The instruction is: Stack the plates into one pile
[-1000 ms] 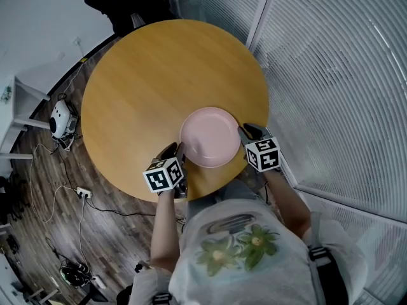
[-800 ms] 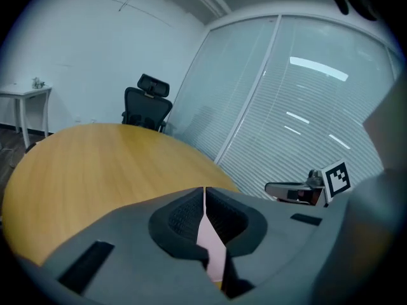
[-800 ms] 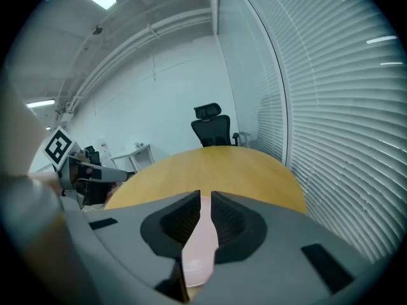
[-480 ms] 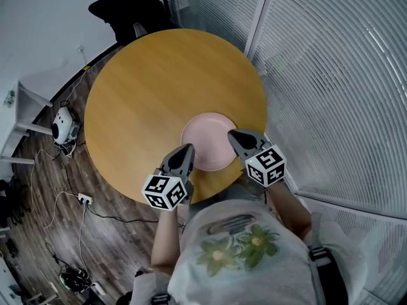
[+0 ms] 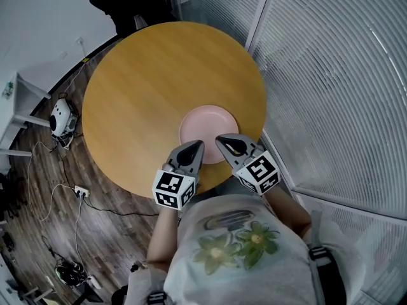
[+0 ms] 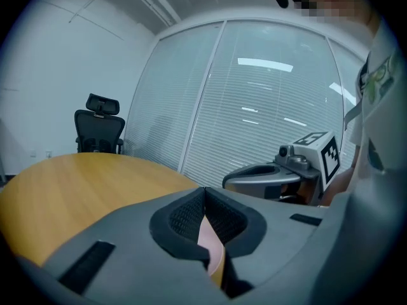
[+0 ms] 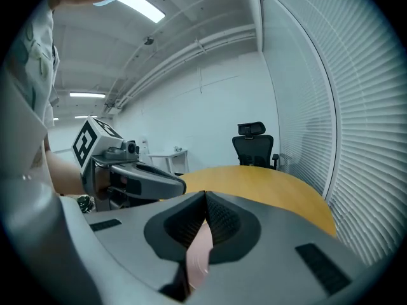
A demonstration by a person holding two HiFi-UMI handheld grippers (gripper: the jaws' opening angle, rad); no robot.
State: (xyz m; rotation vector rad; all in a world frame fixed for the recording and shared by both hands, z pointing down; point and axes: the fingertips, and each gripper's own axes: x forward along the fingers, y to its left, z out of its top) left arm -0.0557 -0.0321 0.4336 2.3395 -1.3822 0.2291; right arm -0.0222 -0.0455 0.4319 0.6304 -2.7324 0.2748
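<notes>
Hovering | left claw [image 5: 194, 146] pressed together | right claw [image 5: 224, 140] just closed | plate [image 5: 206, 121] beneath both, untouched

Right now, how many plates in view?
1: a pink plate on the round table, near its near-right edge, partly under the left gripper and right gripper. More could be stacked beneath it; can't tell.

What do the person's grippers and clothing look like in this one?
The left gripper and right gripper are grey, tapering shells with black ribbed pads inside. Each carries a white cube with black square markers. The person wears a light, short-sleeved shirt with a flower print.
</notes>
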